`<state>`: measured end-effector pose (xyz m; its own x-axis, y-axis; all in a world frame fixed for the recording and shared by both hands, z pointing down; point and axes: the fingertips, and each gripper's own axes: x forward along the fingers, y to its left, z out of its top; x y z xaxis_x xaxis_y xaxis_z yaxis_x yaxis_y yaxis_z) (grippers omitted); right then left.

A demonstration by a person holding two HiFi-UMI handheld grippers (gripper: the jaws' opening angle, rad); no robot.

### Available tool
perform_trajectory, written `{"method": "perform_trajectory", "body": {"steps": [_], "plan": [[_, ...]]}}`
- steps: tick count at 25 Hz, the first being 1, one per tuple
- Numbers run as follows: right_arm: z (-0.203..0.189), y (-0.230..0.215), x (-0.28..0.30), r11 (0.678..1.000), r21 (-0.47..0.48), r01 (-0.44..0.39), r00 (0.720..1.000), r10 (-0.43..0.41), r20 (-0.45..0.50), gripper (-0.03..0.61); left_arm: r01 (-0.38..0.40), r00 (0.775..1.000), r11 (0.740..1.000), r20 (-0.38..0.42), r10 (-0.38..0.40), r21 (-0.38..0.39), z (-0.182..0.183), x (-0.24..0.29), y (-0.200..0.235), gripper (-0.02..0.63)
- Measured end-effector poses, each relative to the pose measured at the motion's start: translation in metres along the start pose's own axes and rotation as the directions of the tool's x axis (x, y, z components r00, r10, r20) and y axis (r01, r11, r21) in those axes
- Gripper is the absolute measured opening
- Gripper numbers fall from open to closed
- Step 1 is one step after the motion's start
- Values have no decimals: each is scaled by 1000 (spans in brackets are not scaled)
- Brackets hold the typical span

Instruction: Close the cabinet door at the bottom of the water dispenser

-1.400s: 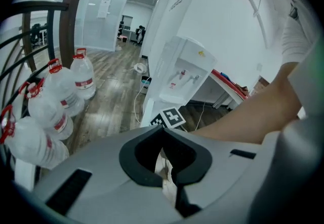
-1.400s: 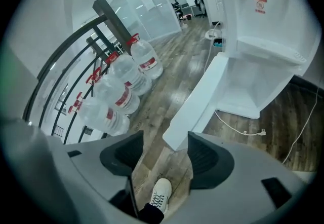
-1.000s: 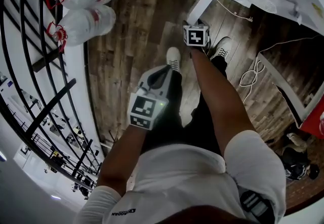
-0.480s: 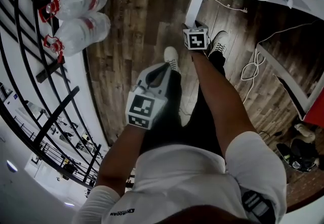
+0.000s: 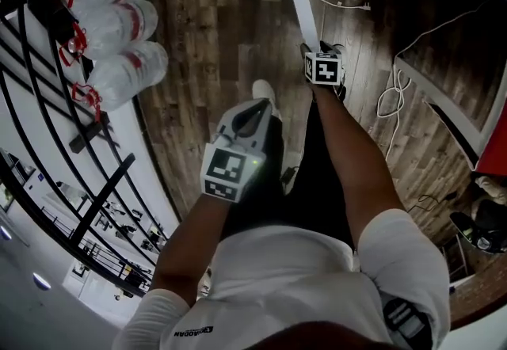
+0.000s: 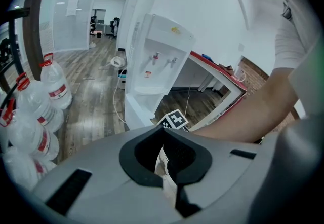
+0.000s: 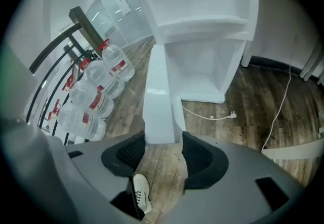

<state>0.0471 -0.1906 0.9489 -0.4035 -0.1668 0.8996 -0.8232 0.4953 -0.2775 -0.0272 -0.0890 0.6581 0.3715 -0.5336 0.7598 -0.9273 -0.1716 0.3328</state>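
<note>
While person stood facing water dispenser (image 6: 158,61), cabinet door (image 7: 159,101) at its base hung wide open, edge-on toward person, empty compartment exposed. Right gripper (image 7: 162,143) extended forward, jaws spread, door's free edge between them. Judged lined up to catch or push door shut; contact not confirmed. Left gripper (image 6: 164,139) kept near waist, jaws pressed together on nothing, evidently idle. Loose cable (image 7: 207,113) on floor before cabinet: possible snag. Door not yet closed.

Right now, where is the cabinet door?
In the right gripper view the door stands open at centre, below the dispenser. Its free edge is between the jaws of the right gripper, and bottles lie left of it in that view.
</note>
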Motion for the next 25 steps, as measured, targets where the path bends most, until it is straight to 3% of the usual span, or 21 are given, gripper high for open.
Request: {"method": "perform_trajectory", "body": {"steps": [4, 12, 25], "plan": [[16, -49, -9, 998, 57, 39, 999, -41, 35, 242, 25, 1000, 999, -9, -24, 22, 13, 17, -12, -3], [49, -120, -23, 993, 69, 94, 991, -100, 90, 242, 35, 999, 999, -43, -33, 32, 23, 40, -25, -3], [94, -178, -30, 990, 114, 79, 990, -91, 104, 167, 31, 999, 999, -37, -30, 26, 59, 72, -48, -3]]}}
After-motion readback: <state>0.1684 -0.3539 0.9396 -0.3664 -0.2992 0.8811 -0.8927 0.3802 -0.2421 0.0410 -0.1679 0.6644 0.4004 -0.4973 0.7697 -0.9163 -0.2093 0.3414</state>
